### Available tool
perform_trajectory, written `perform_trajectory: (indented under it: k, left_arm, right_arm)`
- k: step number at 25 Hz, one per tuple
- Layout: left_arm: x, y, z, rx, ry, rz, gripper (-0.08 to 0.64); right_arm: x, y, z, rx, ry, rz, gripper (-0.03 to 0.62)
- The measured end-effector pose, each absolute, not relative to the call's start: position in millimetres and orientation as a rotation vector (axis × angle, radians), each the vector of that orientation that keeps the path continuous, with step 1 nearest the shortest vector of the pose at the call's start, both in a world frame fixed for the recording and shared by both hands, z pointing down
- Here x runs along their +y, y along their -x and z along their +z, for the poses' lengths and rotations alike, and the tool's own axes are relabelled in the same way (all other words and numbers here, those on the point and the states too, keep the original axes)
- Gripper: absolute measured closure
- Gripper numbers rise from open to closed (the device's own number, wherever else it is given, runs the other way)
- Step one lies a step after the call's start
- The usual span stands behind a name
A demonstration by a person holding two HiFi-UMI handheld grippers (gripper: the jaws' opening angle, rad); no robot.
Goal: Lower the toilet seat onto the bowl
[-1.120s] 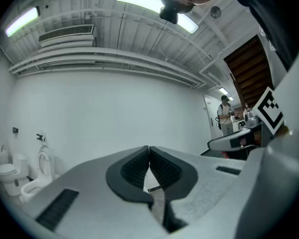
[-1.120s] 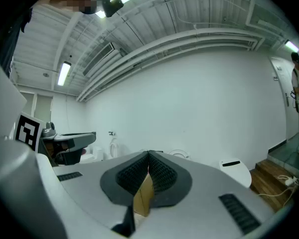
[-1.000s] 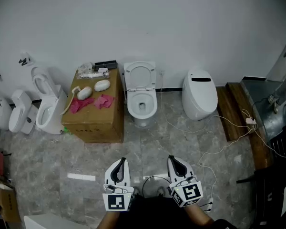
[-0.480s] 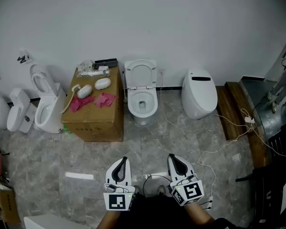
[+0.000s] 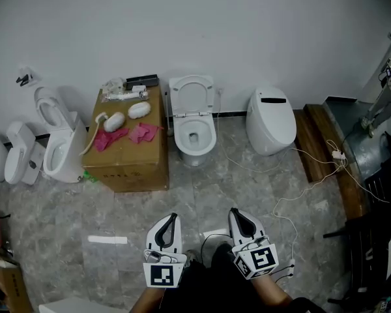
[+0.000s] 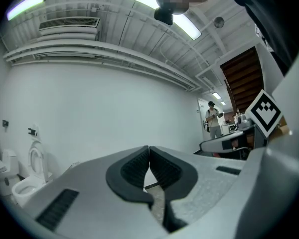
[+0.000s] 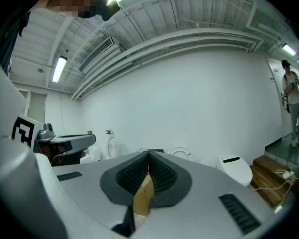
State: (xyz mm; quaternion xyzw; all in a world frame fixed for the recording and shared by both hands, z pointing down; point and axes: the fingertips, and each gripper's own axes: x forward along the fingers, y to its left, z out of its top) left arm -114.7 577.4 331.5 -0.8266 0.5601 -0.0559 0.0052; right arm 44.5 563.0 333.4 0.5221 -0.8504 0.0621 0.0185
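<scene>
- Toilet seat [image 5: 191, 95] stands raised, apparently leaning back at the wall, over the bowl [image 5: 195, 139], just beside the cardboard box [image 5: 127, 156]
- Left hand-held gripper [image 5: 173, 216] clenched on nothing, well apart from the toilet
- Right hand-held gripper [image 5: 234, 212] likewise clenched, empty

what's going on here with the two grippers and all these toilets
A person holds a grey two-jaw gripper in each hand. The left gripper and right gripper are both shut and empty, held low over the grey marbled floor. They point toward the white open toilet beside the brown cardboard box. Its white toilet seat stands upright, and nothing touches it yet.
</scene>
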Motion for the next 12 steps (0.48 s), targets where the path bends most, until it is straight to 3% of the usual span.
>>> perform_trajectory:
  k: [12]
  left_arm:
    - [492.9, 130.1, 351.6, 1.792, 2.593, -0.220, 0.549]
  right_arm:
    - [469.9, -33.2, 349.2, -2.639, -1.599, 0.222, 0.565]
